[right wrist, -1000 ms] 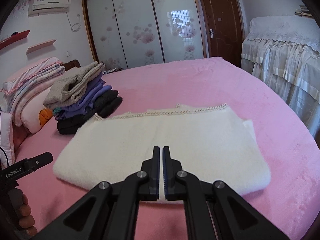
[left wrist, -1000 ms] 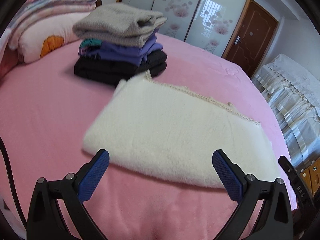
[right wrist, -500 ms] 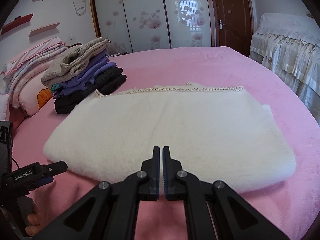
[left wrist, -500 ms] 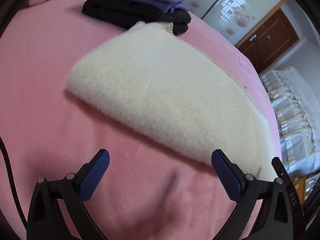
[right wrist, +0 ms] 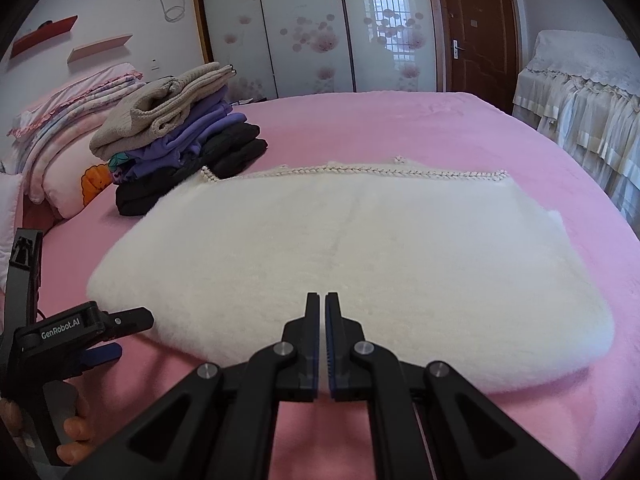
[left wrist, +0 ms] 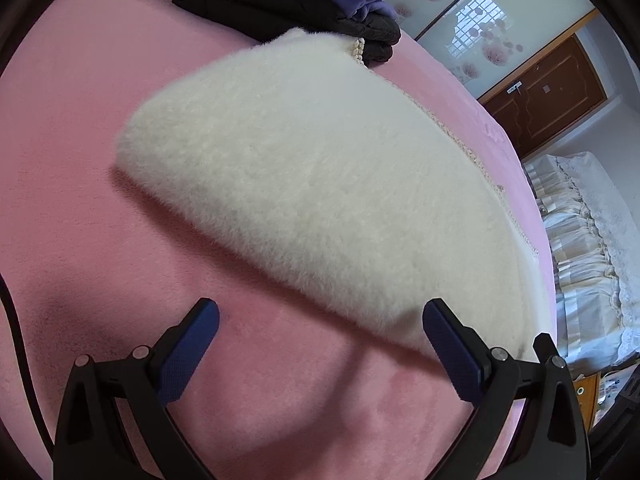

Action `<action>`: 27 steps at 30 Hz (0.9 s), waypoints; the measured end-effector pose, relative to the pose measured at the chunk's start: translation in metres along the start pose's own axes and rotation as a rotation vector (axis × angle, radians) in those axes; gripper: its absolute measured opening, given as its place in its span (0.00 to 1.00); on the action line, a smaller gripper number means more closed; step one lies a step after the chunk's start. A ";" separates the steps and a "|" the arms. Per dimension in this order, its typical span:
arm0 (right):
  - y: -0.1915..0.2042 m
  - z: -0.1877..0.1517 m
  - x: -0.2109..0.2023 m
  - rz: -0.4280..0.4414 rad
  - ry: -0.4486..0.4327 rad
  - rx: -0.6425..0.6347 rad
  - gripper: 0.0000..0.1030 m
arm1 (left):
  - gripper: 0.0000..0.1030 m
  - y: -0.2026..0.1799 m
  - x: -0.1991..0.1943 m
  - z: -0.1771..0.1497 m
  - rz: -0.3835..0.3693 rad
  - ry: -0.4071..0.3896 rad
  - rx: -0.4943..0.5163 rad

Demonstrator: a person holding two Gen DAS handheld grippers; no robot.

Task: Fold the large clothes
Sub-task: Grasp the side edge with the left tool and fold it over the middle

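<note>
Sweater (right wrist: pixel 360 248) folded on bed (right wrist: pixel 400 128), left tongs (left wrist: pixel 320 336) spread wide, right tongs (right wrist: pixel 322 300) clenched empty

Bright, even daylight. Window glow reflected in the wardrobe doors (right wrist: pixel 304 28); ceiling lamp glare top right in the left view. Soft shadows on the bed (left wrist: pixel 72 184) under the white garment (left wrist: pixel 320 184) and left gripper (left wrist: pixel 320 332). Strong fisheye bending, black corner vignette. Focus sharp, slight softness at the rims.
</note>
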State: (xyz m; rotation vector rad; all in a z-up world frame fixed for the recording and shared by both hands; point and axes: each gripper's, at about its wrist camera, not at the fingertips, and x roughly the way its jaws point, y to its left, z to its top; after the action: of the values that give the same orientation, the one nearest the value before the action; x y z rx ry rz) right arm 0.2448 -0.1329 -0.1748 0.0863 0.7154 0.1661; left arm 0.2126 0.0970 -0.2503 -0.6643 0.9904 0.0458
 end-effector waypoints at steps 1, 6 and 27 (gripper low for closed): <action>0.001 0.000 0.001 0.001 0.001 -0.002 0.02 | 0.98 0.000 0.001 0.001 -0.004 0.000 -0.003; 0.004 0.000 0.005 0.002 0.008 -0.010 0.02 | 0.98 0.000 0.012 0.009 -0.033 -0.015 -0.019; 0.014 0.016 0.032 -0.016 0.037 -0.080 0.02 | 0.74 0.013 0.049 0.074 -0.111 -0.048 -0.271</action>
State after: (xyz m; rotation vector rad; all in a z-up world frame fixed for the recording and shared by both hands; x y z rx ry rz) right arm 0.2771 -0.1136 -0.1816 0.0008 0.7453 0.1809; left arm 0.2922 0.1349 -0.2674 -0.9620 0.9070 0.0990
